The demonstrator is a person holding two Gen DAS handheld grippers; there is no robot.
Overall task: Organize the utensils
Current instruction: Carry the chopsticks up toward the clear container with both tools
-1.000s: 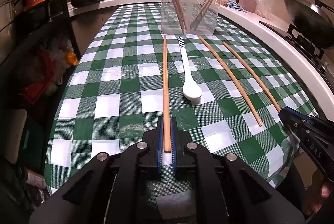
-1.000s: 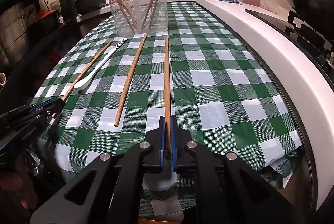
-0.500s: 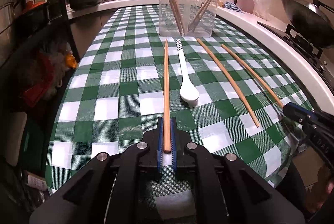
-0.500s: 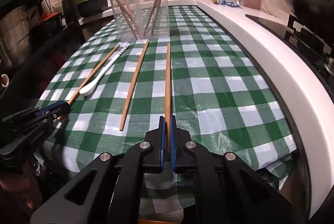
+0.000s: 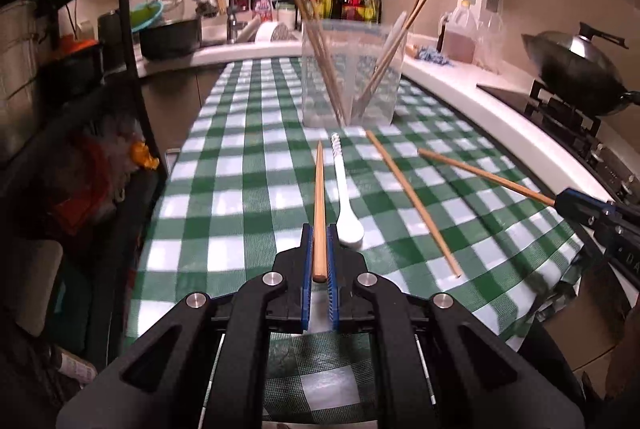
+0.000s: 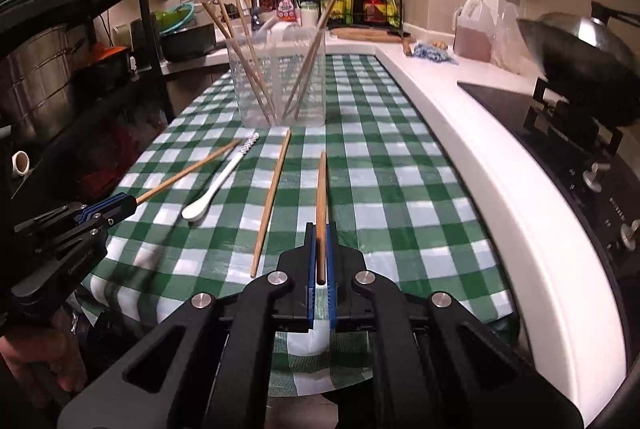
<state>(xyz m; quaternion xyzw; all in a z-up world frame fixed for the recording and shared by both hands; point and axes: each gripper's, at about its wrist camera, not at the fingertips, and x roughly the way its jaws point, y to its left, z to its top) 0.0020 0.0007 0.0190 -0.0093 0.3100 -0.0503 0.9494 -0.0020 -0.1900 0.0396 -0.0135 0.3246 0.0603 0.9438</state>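
In the left wrist view my left gripper (image 5: 319, 231) is shut on the near end of a wooden chopstick (image 5: 319, 189), which is lifted off the green checked cloth (image 5: 240, 205). My right gripper (image 6: 320, 229) is likewise shut on a second chopstick (image 6: 321, 189), also raised. Each gripper shows in the other's view: the right gripper (image 5: 576, 203) and the left gripper (image 6: 108, 209). Between them on the cloth lie a white spoon (image 5: 344, 197) (image 6: 216, 189) and one loose chopstick (image 5: 412, 201) (image 6: 272, 205). Beyond stands a clear container (image 5: 350, 73) (image 6: 280, 81) with several chopsticks in it.
A white counter edge (image 6: 500, 189) runs along the right, with a stove (image 6: 580, 149) and a wok (image 5: 576, 77) behind it. A black shelf rack (image 5: 100, 69) stands to the left. Sink, tap and bottles (image 6: 360, 1) fill the back.
Both grippers have risen, each with its chopstick, so the sticks have come up off the cloth. The spoon and the loose chopstick have not moved.
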